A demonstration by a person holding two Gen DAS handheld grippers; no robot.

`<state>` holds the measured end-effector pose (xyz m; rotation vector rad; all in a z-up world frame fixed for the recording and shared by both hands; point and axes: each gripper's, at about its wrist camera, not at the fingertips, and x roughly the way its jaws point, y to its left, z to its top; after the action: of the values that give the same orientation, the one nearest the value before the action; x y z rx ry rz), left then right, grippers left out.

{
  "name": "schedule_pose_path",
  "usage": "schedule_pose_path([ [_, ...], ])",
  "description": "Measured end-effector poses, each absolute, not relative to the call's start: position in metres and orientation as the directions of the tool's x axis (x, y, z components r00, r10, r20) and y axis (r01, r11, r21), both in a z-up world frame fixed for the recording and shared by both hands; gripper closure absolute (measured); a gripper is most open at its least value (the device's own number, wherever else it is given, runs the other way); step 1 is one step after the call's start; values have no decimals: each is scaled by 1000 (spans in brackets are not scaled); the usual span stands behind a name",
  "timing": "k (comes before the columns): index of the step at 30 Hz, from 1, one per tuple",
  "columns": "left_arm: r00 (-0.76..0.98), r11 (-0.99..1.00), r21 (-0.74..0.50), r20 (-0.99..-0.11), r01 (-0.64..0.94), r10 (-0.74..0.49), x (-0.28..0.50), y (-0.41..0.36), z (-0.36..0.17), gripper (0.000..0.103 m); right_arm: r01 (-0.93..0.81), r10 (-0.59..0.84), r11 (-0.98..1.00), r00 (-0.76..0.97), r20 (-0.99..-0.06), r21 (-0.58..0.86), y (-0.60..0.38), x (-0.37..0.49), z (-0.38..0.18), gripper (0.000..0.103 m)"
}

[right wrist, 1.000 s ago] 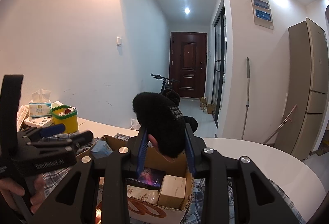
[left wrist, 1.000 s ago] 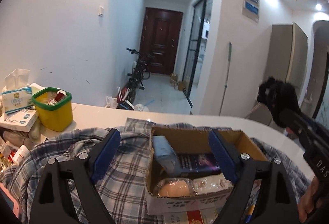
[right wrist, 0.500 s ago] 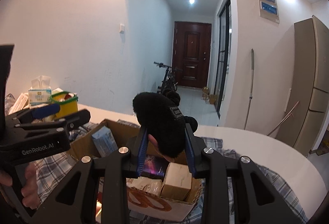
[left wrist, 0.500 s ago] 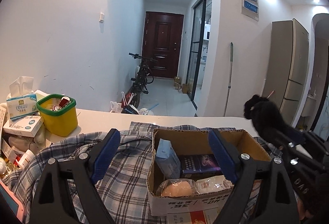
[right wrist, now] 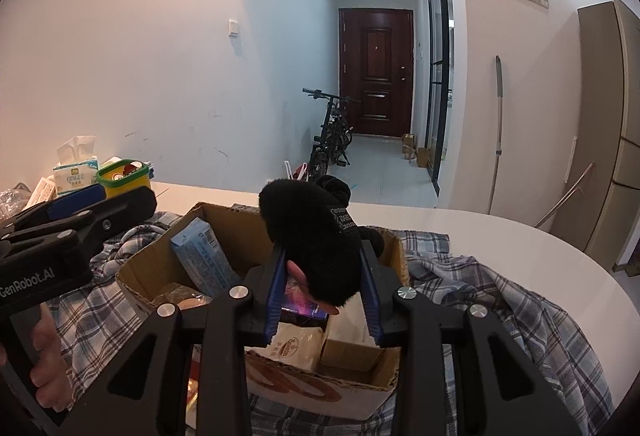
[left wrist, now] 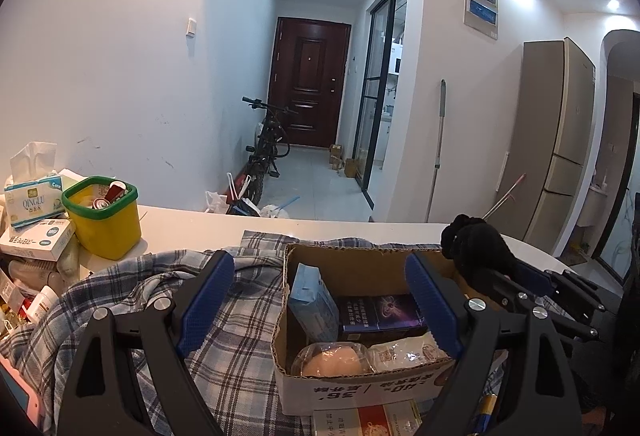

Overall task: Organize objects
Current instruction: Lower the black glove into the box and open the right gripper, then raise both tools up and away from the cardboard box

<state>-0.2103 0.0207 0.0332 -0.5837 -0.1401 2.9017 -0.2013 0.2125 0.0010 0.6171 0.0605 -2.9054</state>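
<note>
The right gripper (right wrist: 324,288) is pinching a black fuzzy hat (right wrist: 316,236) between its jaws, holding it over the far side of the open box (right wrist: 160,268). The box is sitting on a plaid shirt (left wrist: 224,352) spread over the counter (left wrist: 188,228). The left gripper (left wrist: 320,304) is hovering with jaws spread wide, gripping nothing, near the box's front edge.

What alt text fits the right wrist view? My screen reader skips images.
The right gripper clamps a fuzzy black item above an open cardboard box of packaged goods on a plaid cloth. The left gripper hovers open beside it.
</note>
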Motion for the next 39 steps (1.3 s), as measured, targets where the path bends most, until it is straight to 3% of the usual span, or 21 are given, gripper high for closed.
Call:
schedule_pose_path([
  [8,-912,-980,-125,-365,-153,189,-208,20,35,14,217,-189,-976,-882,-431,-17,200,-204,-6,69],
  [12,-917,-981,-123,-354,-150,185,-207,19,36,14,198,-173,-980,-901,-397,-23,202,-199,-4,28],
  [13,-917,-981,-122,-352,-152,186,-207,19,37,14,190,-166,-982,-910,-381,-24,202,-196,-3,27],
  [28,-922,-981,-90,-338,-169,190,-200,26,40,14,170,-134,-983,-927,-351,-72,199,-194,3,25],
  [39,-949,-981,-61,-248,-183,192,-178,29,55,14,153,-123,-986,-941,-316,-70,200,-191,9,25],
])
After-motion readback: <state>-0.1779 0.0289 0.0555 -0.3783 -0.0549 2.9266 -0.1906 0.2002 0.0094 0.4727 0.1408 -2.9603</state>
